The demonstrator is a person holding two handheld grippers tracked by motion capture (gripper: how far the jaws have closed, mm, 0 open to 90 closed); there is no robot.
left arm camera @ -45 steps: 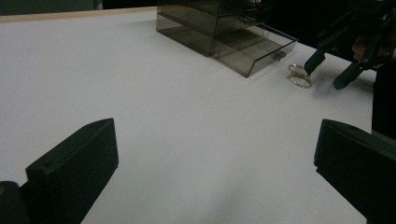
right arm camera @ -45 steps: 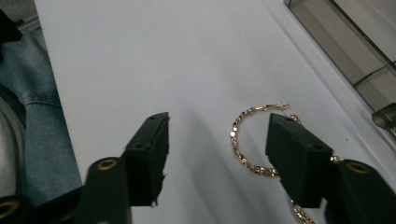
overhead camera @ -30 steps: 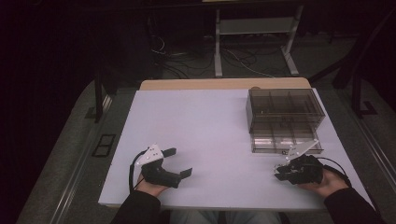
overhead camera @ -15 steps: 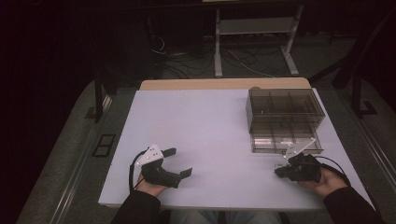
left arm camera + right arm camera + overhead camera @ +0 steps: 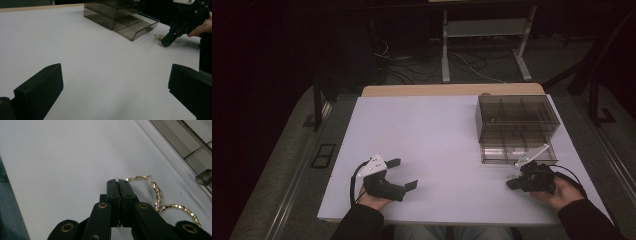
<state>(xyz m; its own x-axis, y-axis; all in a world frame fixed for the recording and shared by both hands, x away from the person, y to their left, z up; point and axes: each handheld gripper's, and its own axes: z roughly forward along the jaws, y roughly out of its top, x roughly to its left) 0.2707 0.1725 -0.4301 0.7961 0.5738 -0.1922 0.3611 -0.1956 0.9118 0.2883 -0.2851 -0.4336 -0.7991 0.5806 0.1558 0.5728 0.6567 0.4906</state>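
One change since a second ago: we see the right gripper [image 5: 117, 181] has just been closing, its jaws now pressed together at the gold hoops [image 5: 160, 200], whether pinching one we cannot tell. Two hoops lie just before the drawer box [image 5: 515, 125], whose bottom drawer [image 5: 518, 153] stands pulled out; its contents are unclear. The left gripper [image 5: 404, 173], well left of the box, gapes wide, holding nothing.

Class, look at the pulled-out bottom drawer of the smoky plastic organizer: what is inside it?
The open drawer looks empty through its tinted walls; only its small handle shows at the front. The gold hoop earrings lie outside it on the table, at the right gripper. The drawer's rear, under the organizer, is hidden.
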